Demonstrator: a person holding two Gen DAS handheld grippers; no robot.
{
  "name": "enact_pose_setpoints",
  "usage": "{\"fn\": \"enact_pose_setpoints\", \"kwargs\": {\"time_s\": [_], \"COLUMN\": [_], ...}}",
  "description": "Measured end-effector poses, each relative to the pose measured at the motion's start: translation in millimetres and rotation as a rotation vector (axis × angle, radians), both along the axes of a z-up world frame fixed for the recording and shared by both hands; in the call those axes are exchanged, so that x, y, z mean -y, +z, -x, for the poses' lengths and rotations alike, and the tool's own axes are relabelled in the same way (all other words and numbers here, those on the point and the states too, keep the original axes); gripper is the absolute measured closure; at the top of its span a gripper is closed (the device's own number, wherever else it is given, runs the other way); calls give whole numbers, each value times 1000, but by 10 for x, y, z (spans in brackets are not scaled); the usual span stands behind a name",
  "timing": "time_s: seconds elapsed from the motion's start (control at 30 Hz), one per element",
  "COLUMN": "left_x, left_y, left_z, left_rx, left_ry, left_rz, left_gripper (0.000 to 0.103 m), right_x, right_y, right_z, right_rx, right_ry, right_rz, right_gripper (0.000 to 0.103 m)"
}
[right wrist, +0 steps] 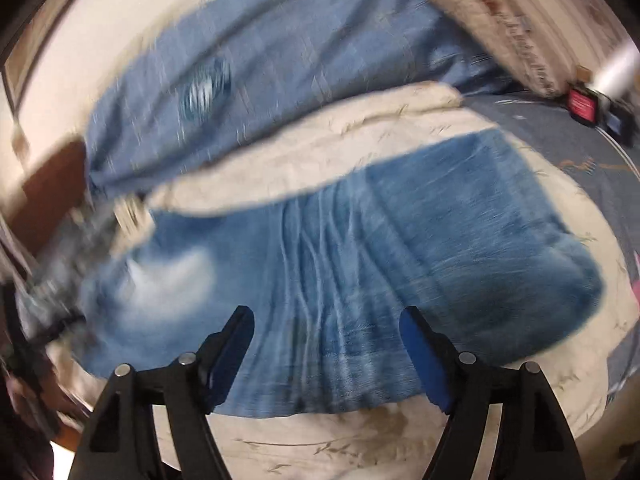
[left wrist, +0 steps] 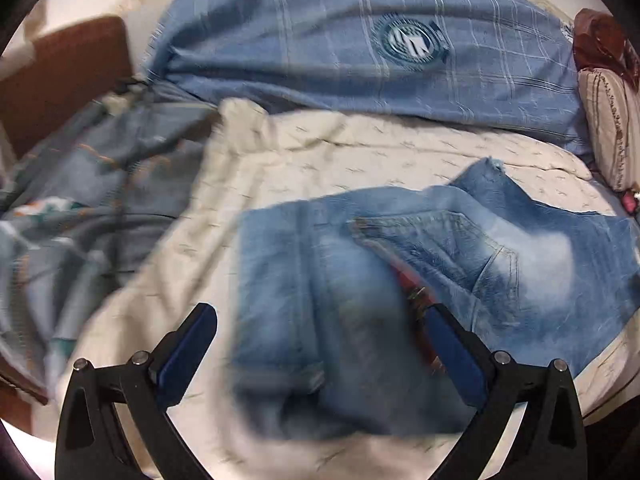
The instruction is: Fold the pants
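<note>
Nearest in the left wrist view, left gripper (left wrist: 320, 316) spread wide, blue pads clear of cloth, nothing clasped; between and beyond the fingers, jeans (left wrist: 400, 264) lying folded on a cream quilt (left wrist: 304, 152), a back pocket facing up, a reddish waistband label showing by the right finger, much of it blurred; left of the quilt, rumpled grey-blue bedding (left wrist: 80, 184); farther back, a blue checked sheet (left wrist: 320, 40) with a round badge; far left a brown board (left wrist: 64, 76), far right a striped pillow (left wrist: 612, 120). Nearest in the right wrist view, right gripper (right wrist: 326, 316) released, fingers apart above the jeans (right wrist: 360, 260), gripping nothing; wrinkled denim spread across the quilt (right wrist: 320, 448); beyond, the blue sheet (right wrist: 280, 60); top right the pillow (right wrist: 500, 12); whole view smeared.
</note>
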State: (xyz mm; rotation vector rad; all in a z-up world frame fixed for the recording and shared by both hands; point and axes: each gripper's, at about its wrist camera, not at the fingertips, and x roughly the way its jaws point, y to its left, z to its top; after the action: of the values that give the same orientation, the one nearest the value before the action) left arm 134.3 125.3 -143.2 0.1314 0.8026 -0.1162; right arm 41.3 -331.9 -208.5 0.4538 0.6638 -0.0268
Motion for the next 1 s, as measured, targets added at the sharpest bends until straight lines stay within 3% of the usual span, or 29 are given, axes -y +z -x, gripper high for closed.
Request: {"fn": "enact_pose_setpoints", "kwargs": {"time_s": [0.07, 0.17, 0.37, 0.47, 0.77, 1.0], "left_x": [-65, -110, 223, 499, 1241, 1294], "left_y": [74, 158, 147, 71, -71, -172], "left_z": [121, 275, 481, 487, 369, 62], "left_rx": [25, 33, 10, -33, -56, -75], "left_ry": [4, -2, -95, -142, -250, -193], "left_rz": [-13, 1, 15, 27, -23, -62], "left_gripper": [0, 0, 0, 0, 0, 0], "right_x": [167, 491, 1044, 1180, 1382, 1517], "right_y": [90, 115, -137, -220, -485, -568], "right_z": [192, 531, 1008, 1141, 831, 554], "right_rx": [72, 165, 238, 256, 149, 108], "right_ry": [-51, -143, -292, -337, -401, -397], "right_rz": [-49, -209, -516, -595, -662, -619], "right_gripper": [25, 25, 25, 25, 24, 29]}}
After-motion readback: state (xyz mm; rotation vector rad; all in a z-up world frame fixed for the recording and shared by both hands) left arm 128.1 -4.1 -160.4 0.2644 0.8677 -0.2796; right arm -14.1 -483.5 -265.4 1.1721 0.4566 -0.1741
